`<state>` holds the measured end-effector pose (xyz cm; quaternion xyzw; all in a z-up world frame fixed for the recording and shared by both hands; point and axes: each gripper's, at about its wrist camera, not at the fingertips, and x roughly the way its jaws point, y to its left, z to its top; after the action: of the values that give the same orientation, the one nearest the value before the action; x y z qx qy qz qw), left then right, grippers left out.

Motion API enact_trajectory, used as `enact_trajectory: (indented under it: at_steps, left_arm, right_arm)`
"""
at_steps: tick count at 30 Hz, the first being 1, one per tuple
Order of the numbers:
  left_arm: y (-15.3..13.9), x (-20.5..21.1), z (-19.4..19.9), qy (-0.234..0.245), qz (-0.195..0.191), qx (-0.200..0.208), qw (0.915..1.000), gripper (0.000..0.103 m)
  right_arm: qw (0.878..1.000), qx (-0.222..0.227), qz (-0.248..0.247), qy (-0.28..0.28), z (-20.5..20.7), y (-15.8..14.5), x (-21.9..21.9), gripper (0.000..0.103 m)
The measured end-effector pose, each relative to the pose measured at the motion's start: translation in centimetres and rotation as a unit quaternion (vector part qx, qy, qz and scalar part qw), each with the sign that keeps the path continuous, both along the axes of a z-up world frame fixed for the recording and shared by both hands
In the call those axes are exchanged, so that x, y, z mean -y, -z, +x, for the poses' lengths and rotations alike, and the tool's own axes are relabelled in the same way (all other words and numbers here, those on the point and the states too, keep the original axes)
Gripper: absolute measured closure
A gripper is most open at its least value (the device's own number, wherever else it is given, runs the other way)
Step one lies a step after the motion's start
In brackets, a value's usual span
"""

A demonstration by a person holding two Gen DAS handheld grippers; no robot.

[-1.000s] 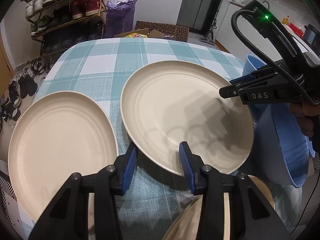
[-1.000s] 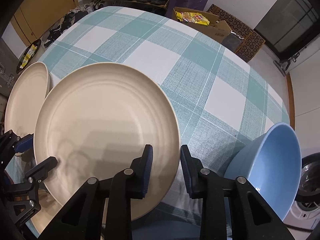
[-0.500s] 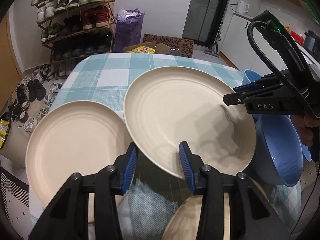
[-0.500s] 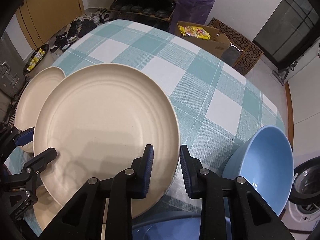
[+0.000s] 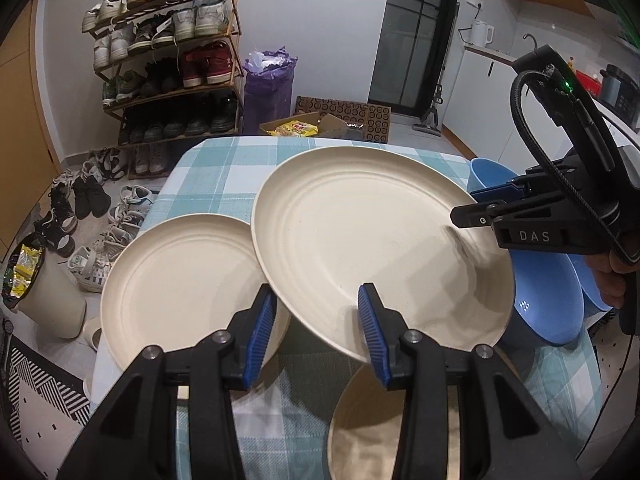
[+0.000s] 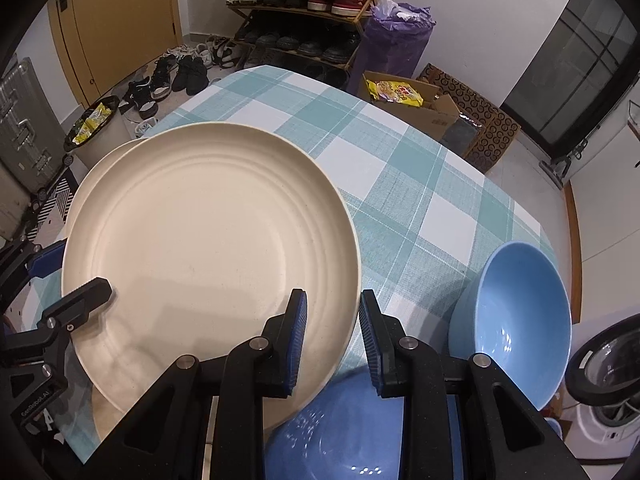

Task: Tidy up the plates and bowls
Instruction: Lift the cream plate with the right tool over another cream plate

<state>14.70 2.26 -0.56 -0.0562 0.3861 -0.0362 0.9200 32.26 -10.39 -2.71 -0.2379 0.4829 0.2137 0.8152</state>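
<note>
Both tongs grip one cream plate [image 5: 380, 248], left tongs [image 5: 316, 332] on its near rim, right tongs [image 6: 332, 336] on the opposite edge, raised above the checked worktop [image 6: 420, 184]. Just beside it lies a second cream plate [image 5: 180, 280]; blue bowls [image 6: 524, 308] beyond remain unsorted. Stacking has barely begun.

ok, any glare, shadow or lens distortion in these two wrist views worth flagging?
Left wrist: strong fisheye bending with black corners; a soft shadow of the tongs falls on the lifted round cream plate; small glare dots on the glossy blue bowl. Right wrist: same curvature; highlight specks on the near blue bowl; focus sharp.
</note>
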Motion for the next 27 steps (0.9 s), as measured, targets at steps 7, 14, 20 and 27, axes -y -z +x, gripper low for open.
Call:
enact_trajectory:
  at_steps: [7, 14, 20, 27]
  left_arm:
    - [-0.8, 0.4, -2.3, 0.004, 0.012, 0.012, 0.9999, 0.062]
    - [-1.1, 0.7, -4.7, 0.003, 0.022, 0.020, 0.9996, 0.062]
    - [-1.3, 0.6, -6.8, 0.001, 0.028, 0.030, 0.9991, 0.062]
    - [-1.1, 0.7, -8.6, 0.002, 0.029, 0.032, 0.9991, 0.062]
  right_arm:
    - [1.000, 0.016, 0.004, -0.001, -3.2, -1.2, 0.6, 0.076]
    - [1.000, 0.023, 0.005, -0.002, -6.2, -1.6, 1.1, 0.076]
    - [1.000, 0.029, 0.007, -0.005, -8.6, -1.7, 1.2, 0.076]
    - [0.999, 0.031, 0.006, -0.007, -11.0, -1.6, 1.7, 0.076]
